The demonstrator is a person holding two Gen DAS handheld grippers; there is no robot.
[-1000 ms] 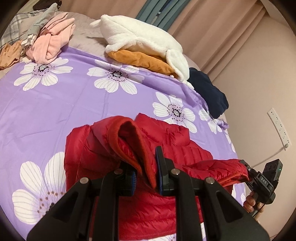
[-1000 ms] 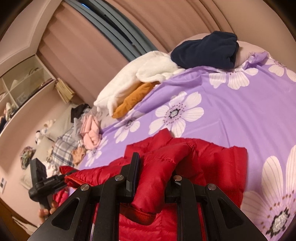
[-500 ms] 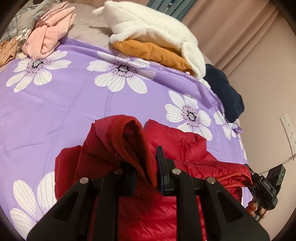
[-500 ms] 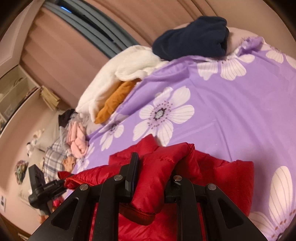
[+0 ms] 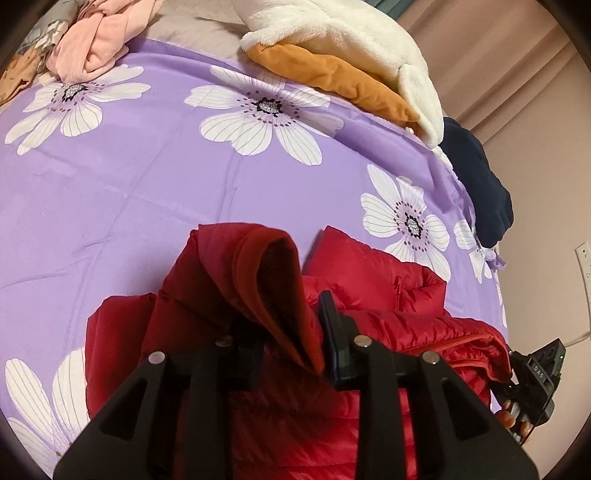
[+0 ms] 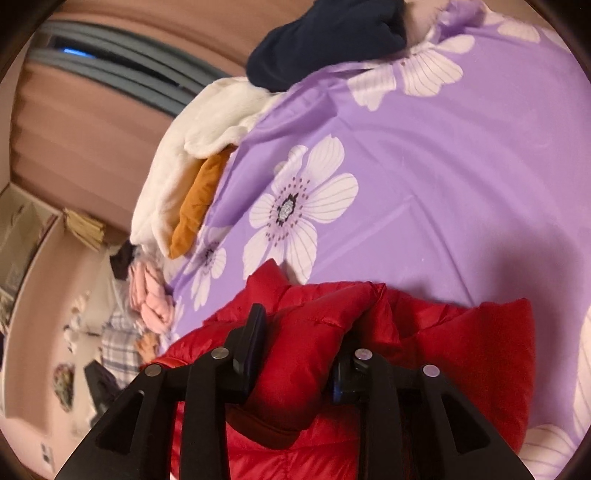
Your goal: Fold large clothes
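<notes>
- I was laying the folded edge of the red jacket (image 5: 388, 295) onto the bed (image 5: 147, 184).
- Left gripper (image 5: 291, 332) and right gripper (image 6: 299, 343) had just been easing open, fabric between them; full release came next.

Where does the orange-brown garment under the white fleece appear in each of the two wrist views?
Left wrist view: the orange-brown garment lies top centre-right, under the white fleece.
Right wrist view: it shows at left of centre, a narrow strip under the same fleece.
Shared landmark: the navy garment beside that pile.
</notes>
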